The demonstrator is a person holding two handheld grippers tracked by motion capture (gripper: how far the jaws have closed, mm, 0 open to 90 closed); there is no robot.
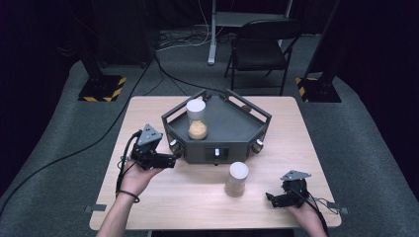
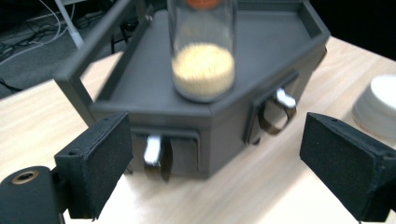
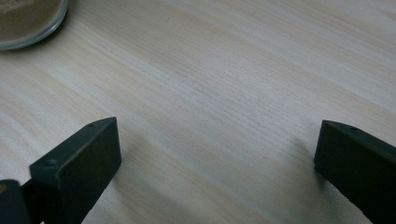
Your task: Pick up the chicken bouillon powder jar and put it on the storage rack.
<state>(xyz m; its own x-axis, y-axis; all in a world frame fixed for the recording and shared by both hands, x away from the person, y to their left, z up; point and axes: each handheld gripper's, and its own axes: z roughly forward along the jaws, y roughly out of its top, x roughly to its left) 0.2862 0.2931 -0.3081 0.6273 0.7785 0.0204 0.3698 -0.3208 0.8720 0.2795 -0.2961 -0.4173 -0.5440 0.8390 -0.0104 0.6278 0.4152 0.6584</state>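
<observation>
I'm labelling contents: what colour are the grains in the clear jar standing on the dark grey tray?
Pale yellow grains, clearest in the left gripper view.

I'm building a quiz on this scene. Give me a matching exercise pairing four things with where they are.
Things:
1. jar of yellow grains
2. jar with white lid
3. left gripper
4. right gripper

Places:
A. near the table's right front corner, jaws open over bare wood
B. standing on the grey tray
C. at the tray's front left corner, jaws open
D. on the table in front of the tray

Pairs: 1-B, 2-D, 3-C, 4-A
</observation>
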